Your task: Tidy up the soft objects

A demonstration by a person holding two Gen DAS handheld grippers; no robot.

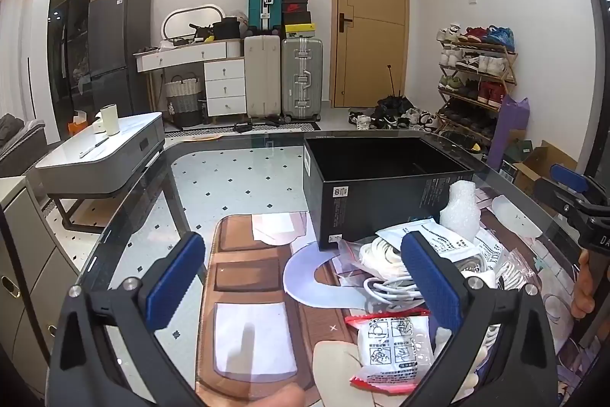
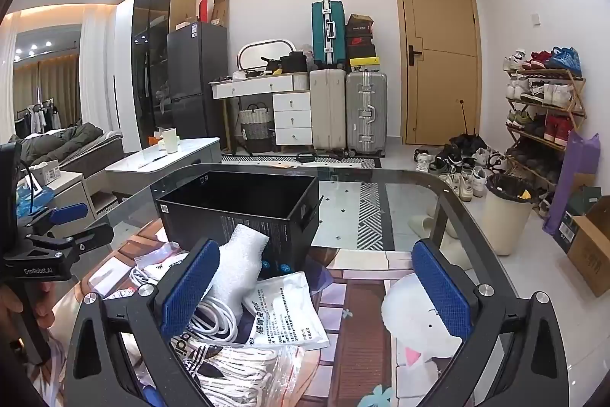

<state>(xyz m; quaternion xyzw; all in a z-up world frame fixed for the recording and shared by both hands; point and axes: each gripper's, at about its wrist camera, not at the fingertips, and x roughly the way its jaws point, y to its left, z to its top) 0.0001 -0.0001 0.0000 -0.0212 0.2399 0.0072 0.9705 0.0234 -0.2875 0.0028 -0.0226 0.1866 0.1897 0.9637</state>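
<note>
Soft packets and cords point(image 1: 392, 277) lie heaped on the glass desk point(image 1: 236, 170) just in front of the open black box point(image 1: 385, 178), which stands within easy reach and looks meant to take them in. From the left wrist view, the left gripper point(image 1: 305, 288) hovers over the near side of the heap with its jaws spread wide and nothing between them — a stance that reads as lining up for a first pick. A coiled white cable point(image 1: 381, 254) lies by its right pad, a red-edged printed packet point(image 1: 392, 349) sits nearest the camera, and a white foam roll point(image 1: 461, 208) leans against the box wall. The box seems empty, though its floor is dark and hard to read. At the far right edge the right gripper point(image 1: 572, 189) is held above the desk, apart from the pile. From the right wrist view, the right gripper point(image 2: 316, 285) also has its jaws released and holds nothing; the foam roll point(image 2: 240, 254) and a white printed pouch point(image 2: 286, 308) lie between its pads and the box point(image 2: 244, 208), so a short reach forward would likely meet them. A bag of white laces point(image 2: 244, 372) lies under its left pad, and the left gripper point(image 2: 65, 216) shows at the left edge. Sorting, I judge, has barely begun.
</note>
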